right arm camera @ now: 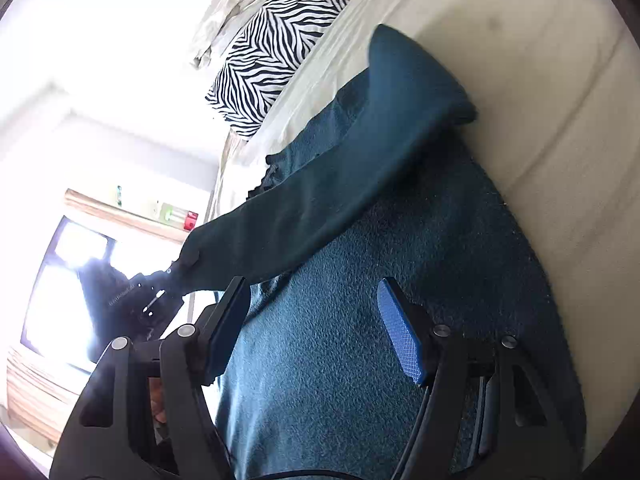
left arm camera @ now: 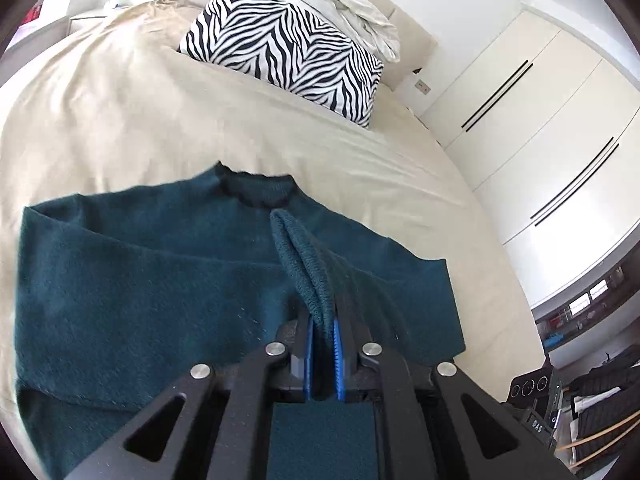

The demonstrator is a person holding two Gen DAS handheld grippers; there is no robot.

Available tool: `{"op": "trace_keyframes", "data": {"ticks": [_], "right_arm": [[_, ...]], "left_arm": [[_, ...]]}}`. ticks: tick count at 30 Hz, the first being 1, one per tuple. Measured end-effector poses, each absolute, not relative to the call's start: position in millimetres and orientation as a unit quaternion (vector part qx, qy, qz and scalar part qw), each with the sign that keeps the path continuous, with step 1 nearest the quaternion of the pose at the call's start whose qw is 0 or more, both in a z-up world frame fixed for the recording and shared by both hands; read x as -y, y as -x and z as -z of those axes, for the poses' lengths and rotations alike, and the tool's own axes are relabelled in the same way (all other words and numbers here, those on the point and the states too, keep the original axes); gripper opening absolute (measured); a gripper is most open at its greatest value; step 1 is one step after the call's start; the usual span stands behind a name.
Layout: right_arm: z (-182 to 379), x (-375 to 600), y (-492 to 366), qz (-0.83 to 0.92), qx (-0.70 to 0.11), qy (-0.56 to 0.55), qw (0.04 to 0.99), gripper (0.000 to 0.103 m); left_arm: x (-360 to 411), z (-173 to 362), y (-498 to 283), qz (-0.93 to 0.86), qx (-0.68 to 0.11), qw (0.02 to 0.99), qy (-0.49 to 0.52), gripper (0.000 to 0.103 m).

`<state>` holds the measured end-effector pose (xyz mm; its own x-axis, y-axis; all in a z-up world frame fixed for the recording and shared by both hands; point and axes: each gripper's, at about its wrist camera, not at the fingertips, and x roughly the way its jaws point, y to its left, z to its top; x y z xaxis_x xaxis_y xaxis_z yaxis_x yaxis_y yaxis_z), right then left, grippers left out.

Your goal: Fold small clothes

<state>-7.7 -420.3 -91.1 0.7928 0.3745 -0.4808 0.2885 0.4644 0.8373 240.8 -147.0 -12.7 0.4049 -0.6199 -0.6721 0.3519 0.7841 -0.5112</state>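
Teal knit sweater lies spread on the cream bed sheet, its dark scalloped neckline toward the zebra-print pillow at the head of the bed. From the left wrist view, the left gripper points forward and downward over the garment, its black linkage arms framing the bottom of the picture. Its jaws are pressed together on the ribbed cuff of one sleeve, which juts out ahead of the blue pads toward the neckline. That sleeve shows in the right wrist view as a long dark band stretched taut and lifted off the sweater body, running from the shoulder down to the left gripper, seen there as a dark shape against the bright window glare.

The right gripper is rolled hard to one side, so the bed appears tilted in its view. It hangs low over the sweater's body with its jaws standing well apart and nothing pinched between them; the blue textured pad of one finger faces the camera, clear of the fabric.

White wardrobe doors with dark bar handles stand beside the bed. Small white lettering shows on dark equipment at the lower right edge of the left view and on the left gripper in the right view, too blurred to read with any certainty.
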Motion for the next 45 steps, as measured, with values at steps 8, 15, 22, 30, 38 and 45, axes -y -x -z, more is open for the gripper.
{"op": "trace_keyframes", "data": {"ticks": [8, 15, 22, 30, 38, 45], "right_arm": [[110.5, 447.8, -8.4, -0.002, -0.282, -0.625, 0.728, 0.065], [130.0, 473.8, -38.3, 0.04, -0.233, -0.677, 0.697, 0.065], [141.9, 500.3, -25.4, 0.043, -0.175, -0.708, 0.682, 0.062], [111.1, 491.6, -13.9, 0.051, -0.239, -0.652, 0.718, 0.066], [72.8, 509.4, -71.3, 0.004, -0.273, -0.591, 0.759, 0.067], [119.7, 529.2, -156.6, -0.011, -0.322, -0.607, 0.726, 0.065]], "left_arm": [[88.7, 45.4, -265.3, 0.237, -0.464, 0.838, 0.162, 0.009], [77.2, 81.6, -276.7, 0.216, -0.492, 0.83, 0.152, 0.01], [68.7, 95.5, -273.2, 0.226, -0.49, 0.825, 0.168, 0.01], [58.6, 98.3, -266.6, 0.238, -0.487, 0.818, 0.19, 0.013], [55.0, 111.0, -266.0, 0.253, -0.475, 0.818, 0.204, 0.013], [51.7, 116.8, -266.0, 0.262, -0.465, 0.819, 0.21, 0.014]]}}
